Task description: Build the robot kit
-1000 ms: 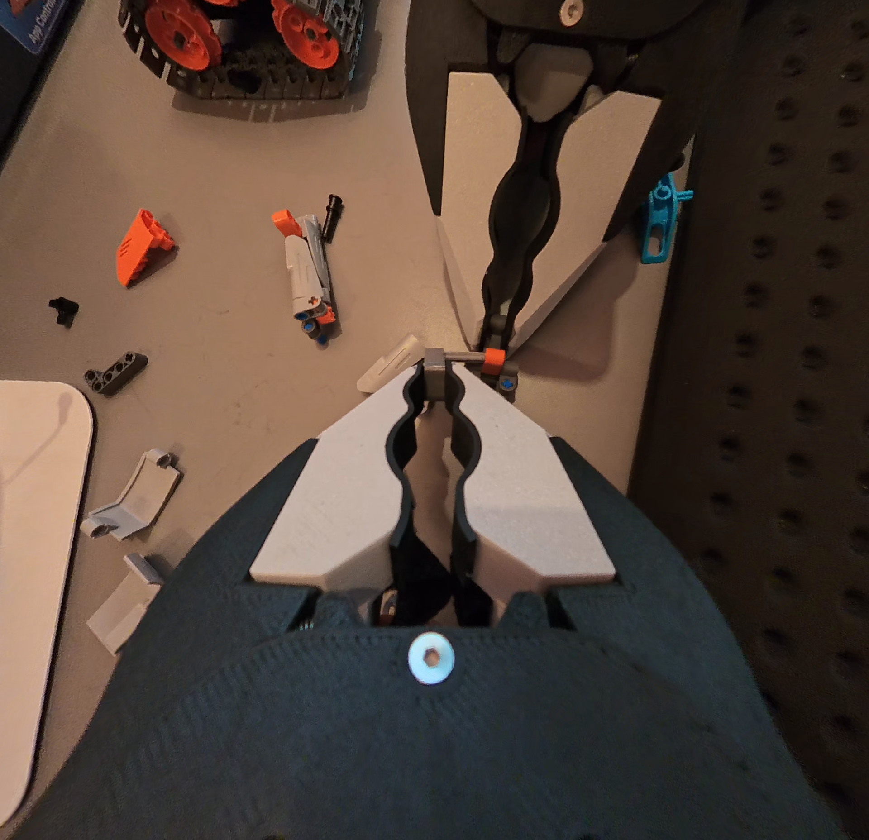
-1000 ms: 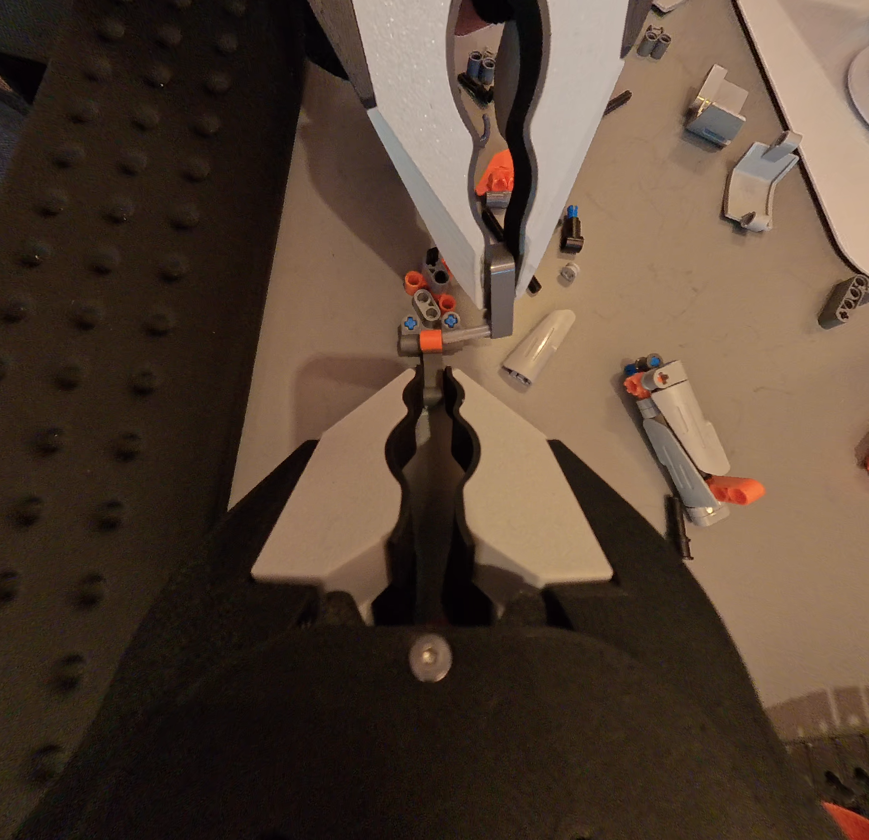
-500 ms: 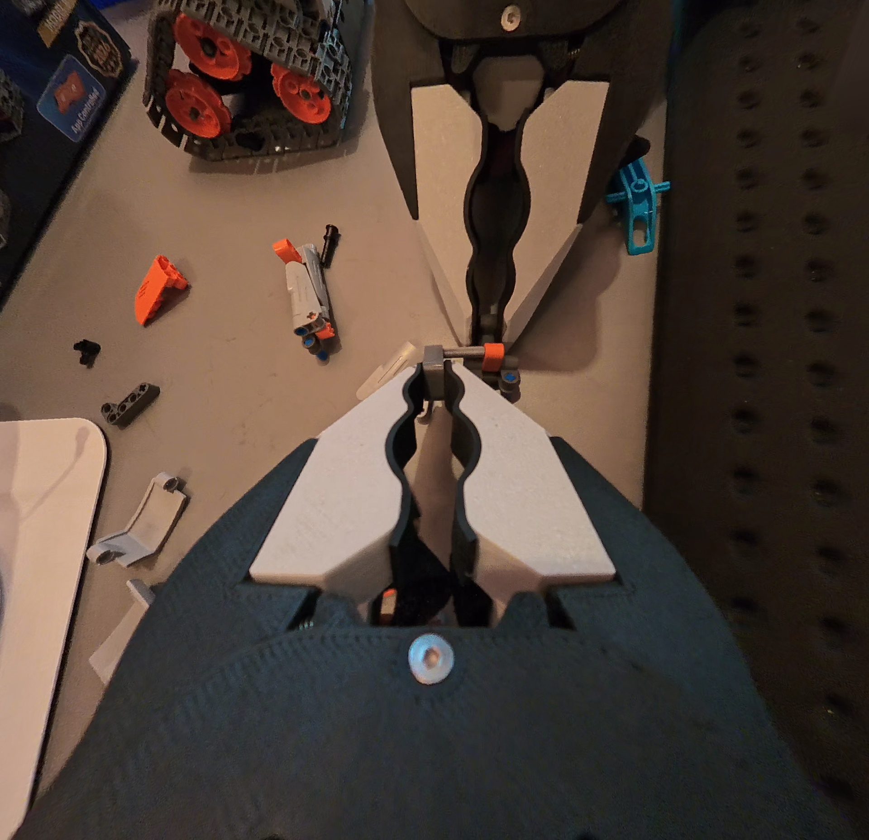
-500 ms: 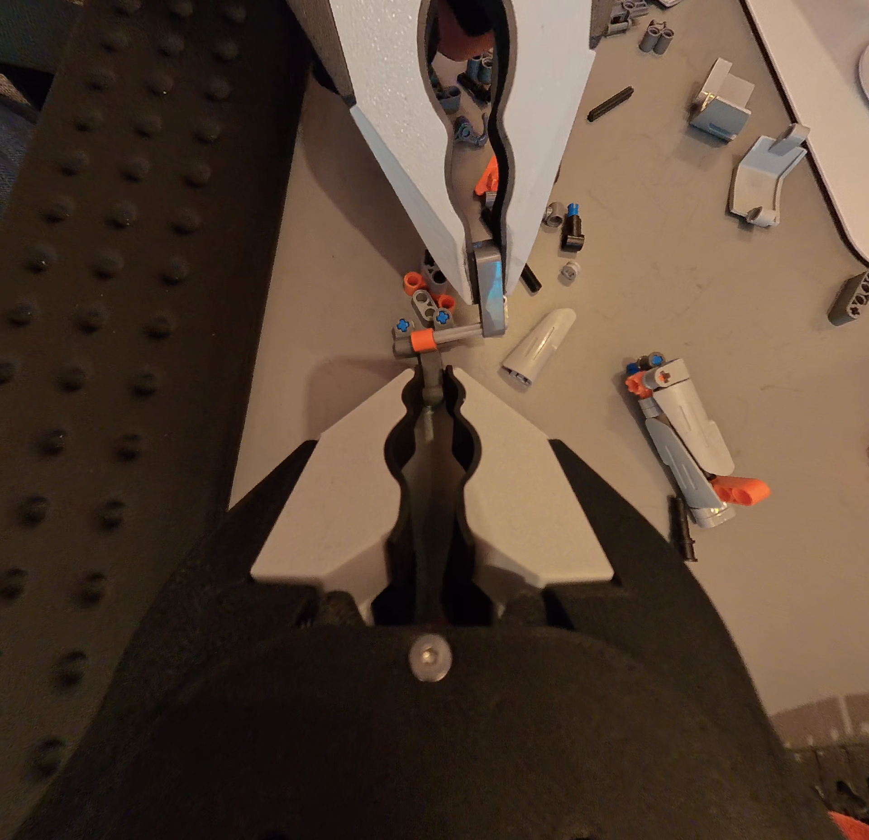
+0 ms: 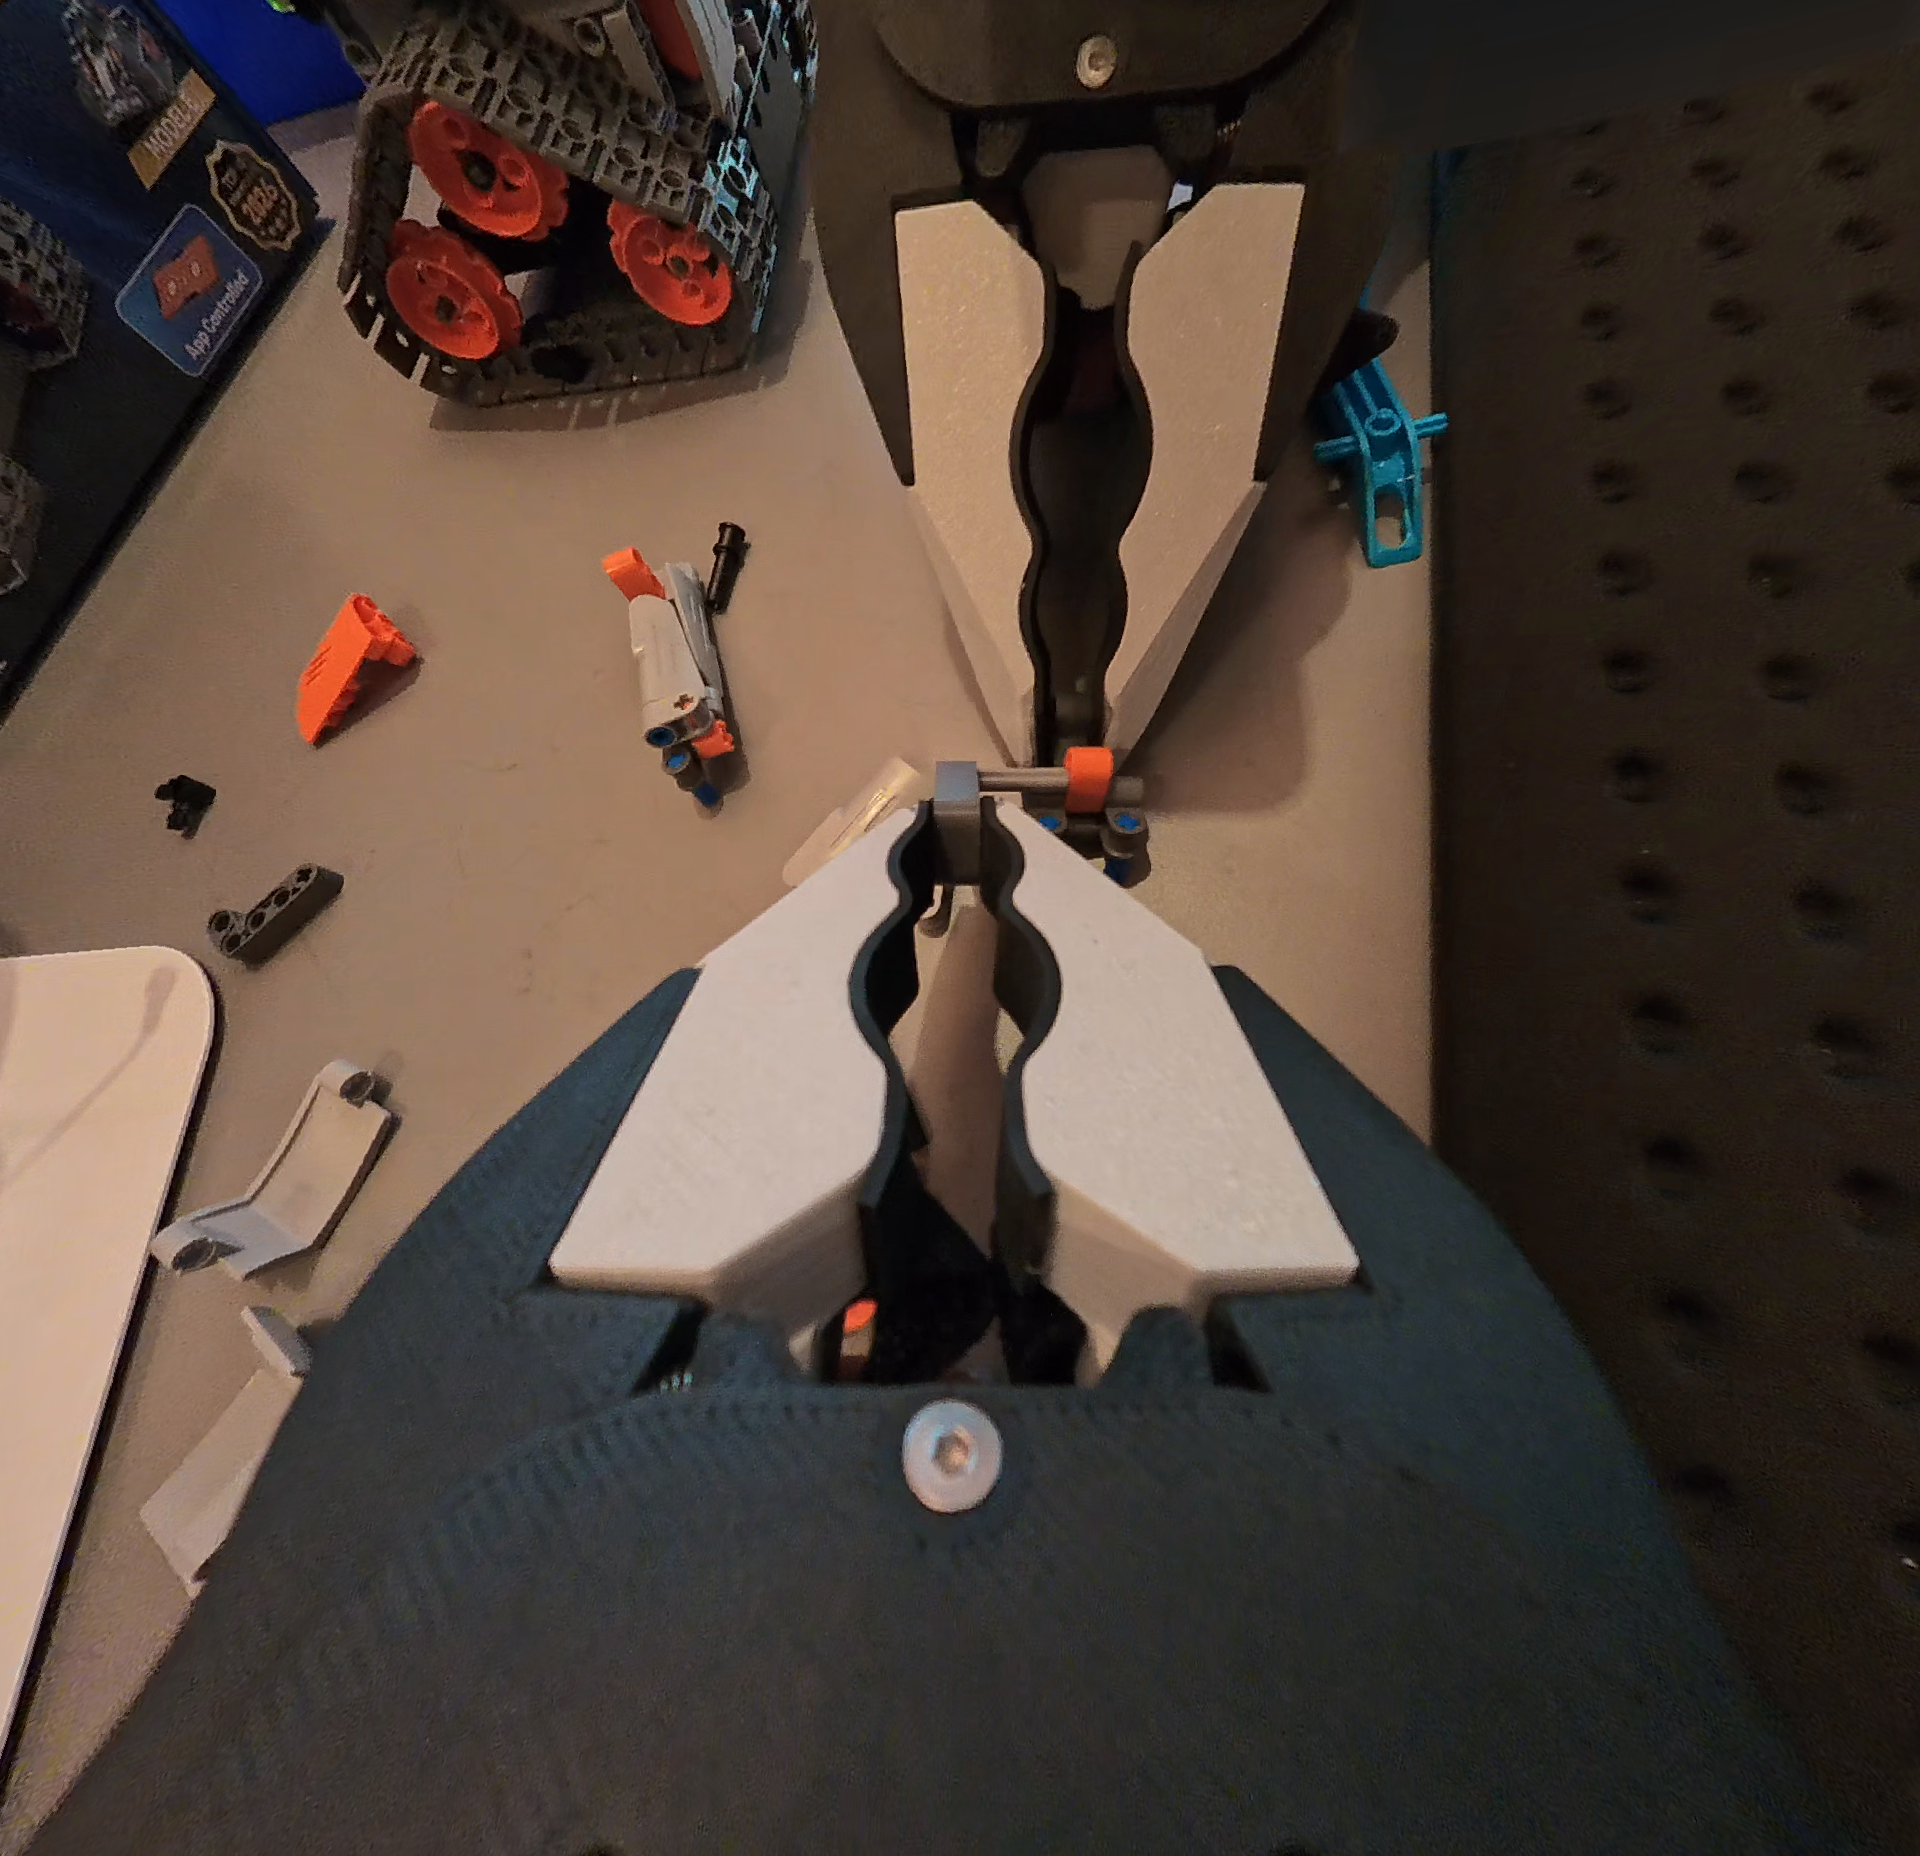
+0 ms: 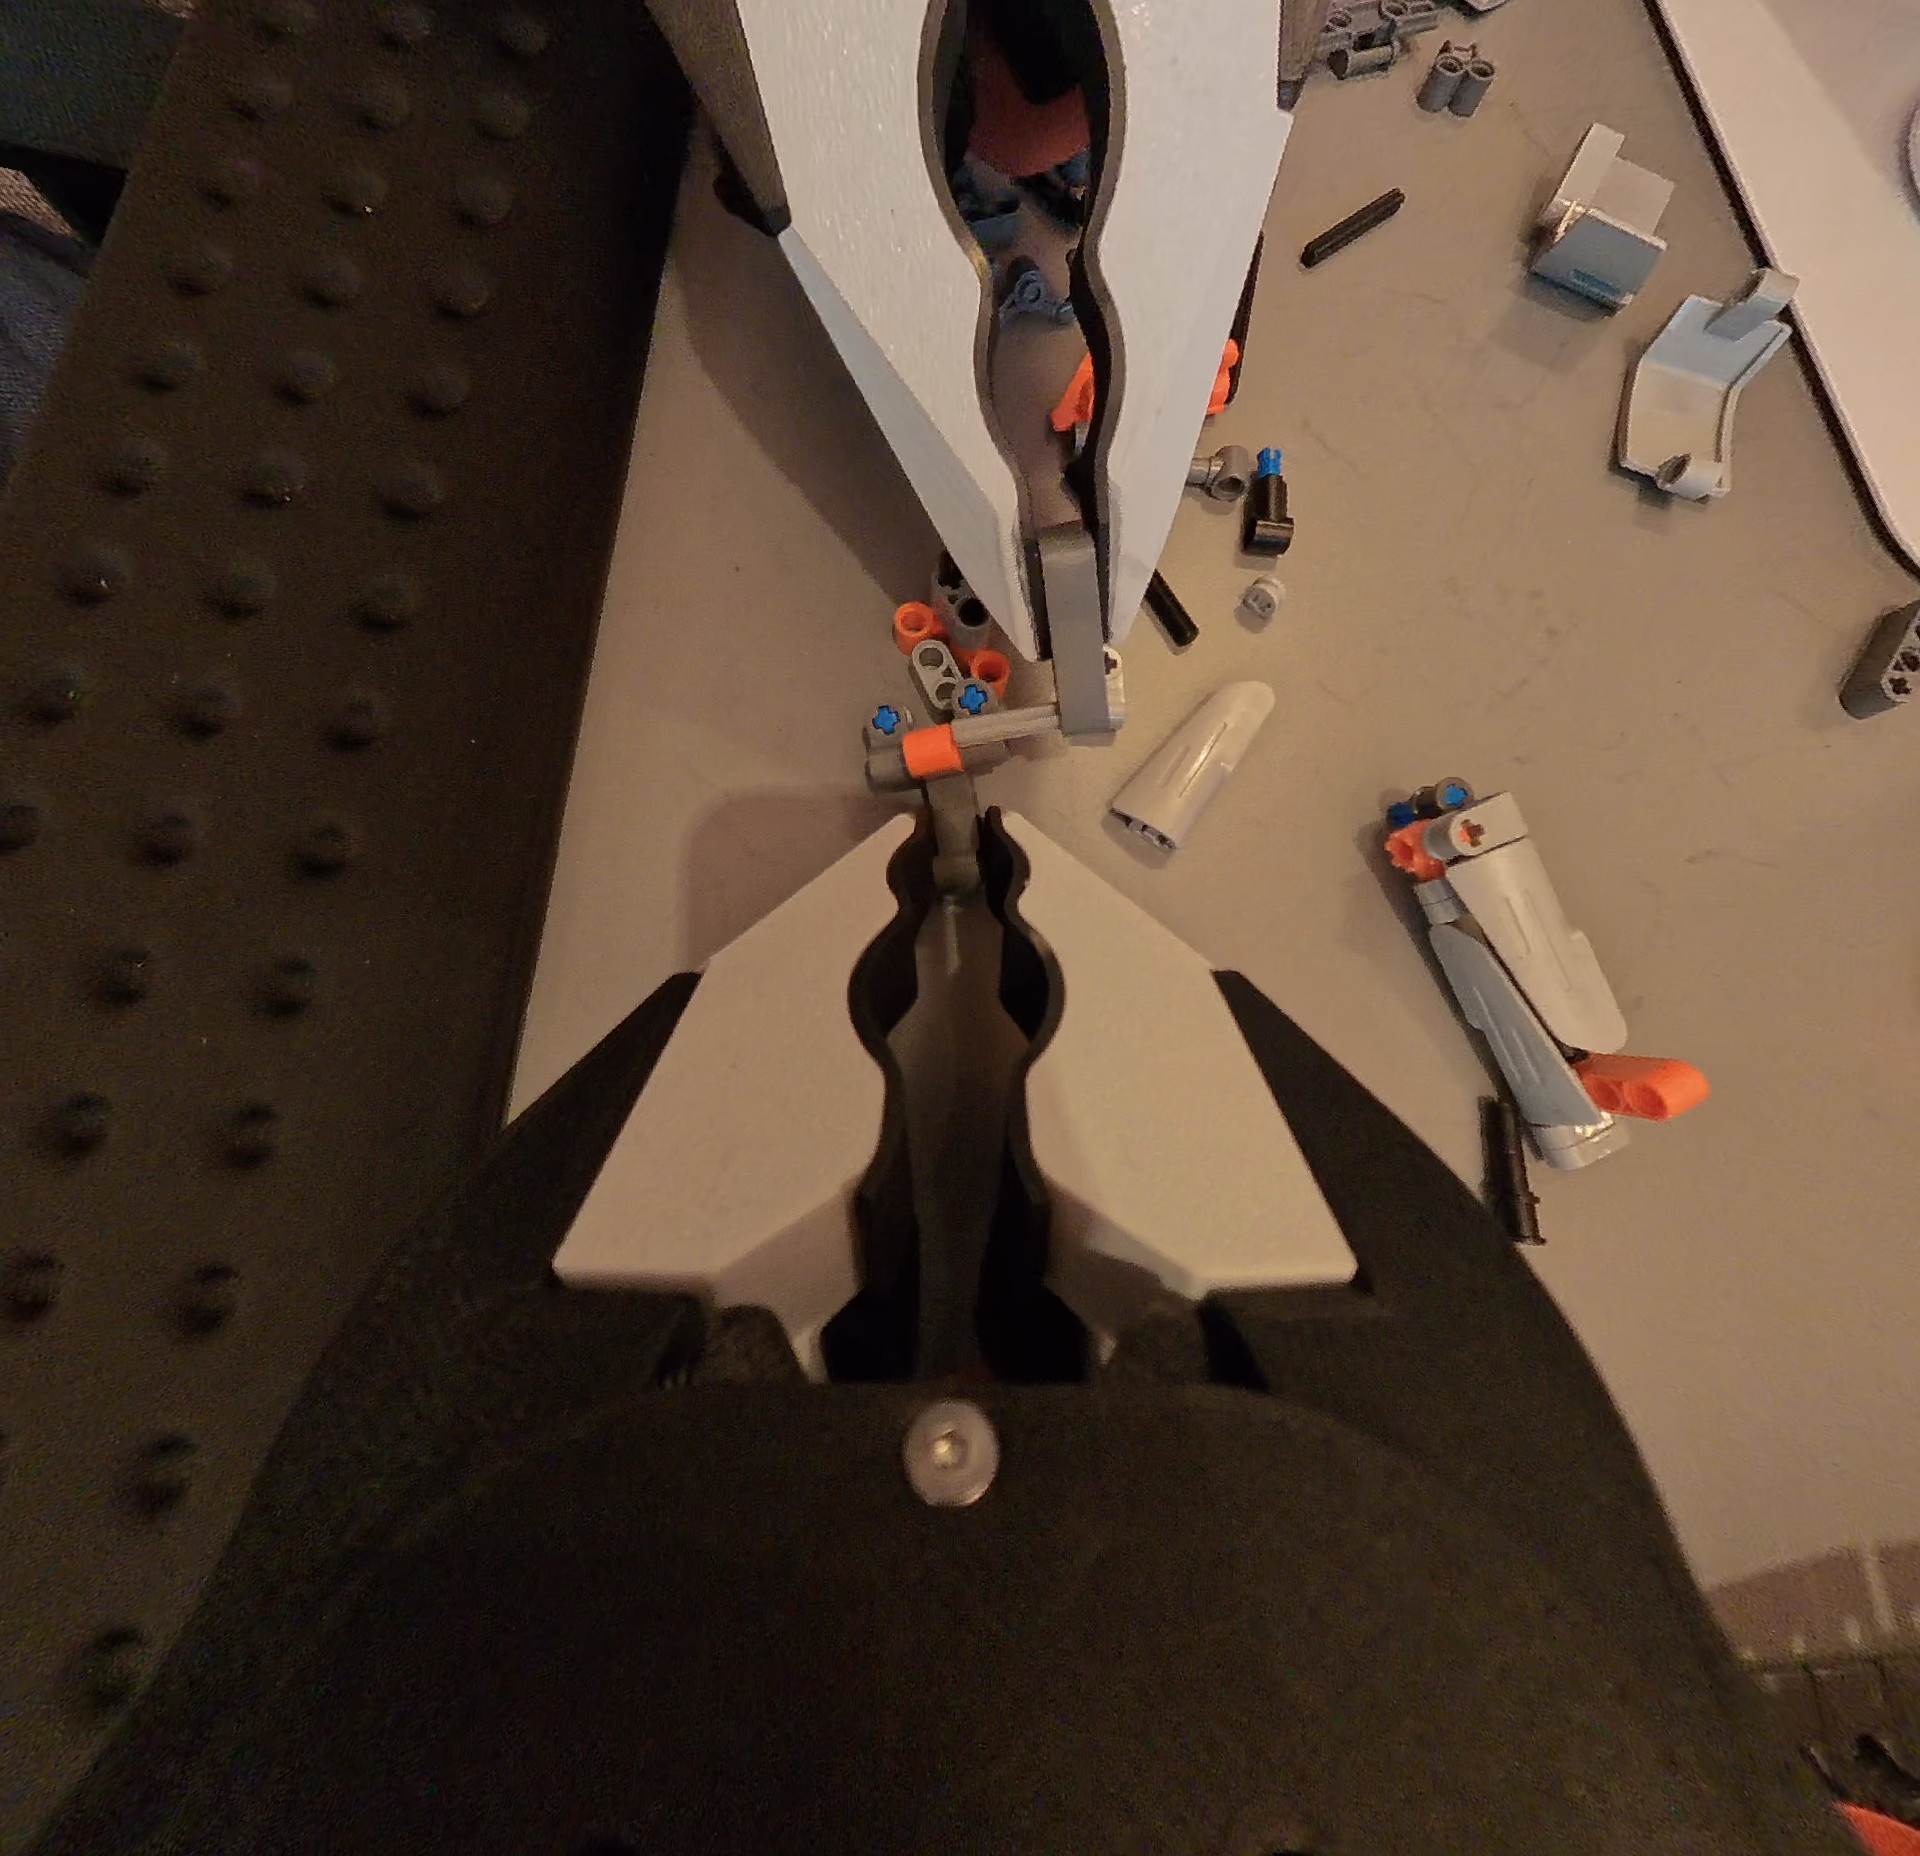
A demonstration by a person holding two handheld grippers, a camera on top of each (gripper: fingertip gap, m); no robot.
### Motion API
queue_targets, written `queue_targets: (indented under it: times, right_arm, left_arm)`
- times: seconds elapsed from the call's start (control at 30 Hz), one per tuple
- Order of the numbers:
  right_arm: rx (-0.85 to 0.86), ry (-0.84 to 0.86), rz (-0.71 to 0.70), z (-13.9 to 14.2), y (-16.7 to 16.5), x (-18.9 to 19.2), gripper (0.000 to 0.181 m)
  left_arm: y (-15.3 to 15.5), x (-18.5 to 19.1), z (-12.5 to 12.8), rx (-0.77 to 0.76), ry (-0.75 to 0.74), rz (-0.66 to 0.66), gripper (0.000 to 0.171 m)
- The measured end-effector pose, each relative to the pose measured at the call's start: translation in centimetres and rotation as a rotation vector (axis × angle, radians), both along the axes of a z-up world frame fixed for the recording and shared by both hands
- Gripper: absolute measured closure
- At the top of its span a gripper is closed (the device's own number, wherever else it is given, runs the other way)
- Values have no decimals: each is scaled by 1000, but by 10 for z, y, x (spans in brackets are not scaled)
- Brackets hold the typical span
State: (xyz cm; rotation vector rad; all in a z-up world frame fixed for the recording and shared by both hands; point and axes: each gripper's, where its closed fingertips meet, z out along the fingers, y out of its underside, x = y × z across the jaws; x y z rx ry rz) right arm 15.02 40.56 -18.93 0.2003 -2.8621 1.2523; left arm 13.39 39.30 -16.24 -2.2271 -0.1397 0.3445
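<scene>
My left gripper (image 5: 961, 827) is shut on a dark grey beam (image 5: 961, 814), held just above the table. A thin grey axle (image 5: 1023, 780) with an orange bush (image 5: 1088, 767) runs from the beam to the right. My right gripper (image 6: 951, 832) faces the left one tip to tip. It is shut on a slim grey connector (image 6: 951, 845) that sits on the same axle (image 6: 1013, 731) next to the orange bush (image 6: 930, 750). In the right wrist view the beam (image 6: 1081, 653) hangs from the left gripper's fingertips (image 6: 1013, 601). Small grey, orange and blue-pinned parts (image 6: 951, 668) lie under the joint.
A tracked vehicle with orange wheels (image 5: 561, 237) stands at the far left, beside a dark box (image 5: 135, 248). A black studded mat (image 5: 1683, 871) borders the table. A white board (image 5: 83, 1183), a teal part (image 5: 1377, 466), a grey-white sub-assembly (image 6: 1507, 975), a white cone (image 6: 1195, 762) and grey panels (image 6: 1694, 393) lie around. My two grippers' fingertips are within a few centimetres of each other.
Both grippers keep their hold on the joined pieces. In the left wrist view the right gripper and the table parts look farther off, and more of the tracked vehicle and box shows.
</scene>
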Motion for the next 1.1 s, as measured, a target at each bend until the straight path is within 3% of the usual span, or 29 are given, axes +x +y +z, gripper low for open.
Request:
queue_targets:
  times: [0.43,0.87,1.1]
  right_arm:
    - [-1,-4,-1,0,0,0,173]
    - [1,-16,-3,0,0,0,172]
    - [1,-20,-3,0,0,-1,173]
  left_arm:
    - [3,3,1,56,13,-11,166]
    - [1,3,3,-11,242,-29,165]
    - [1,4,4,-10,266,-6,166]
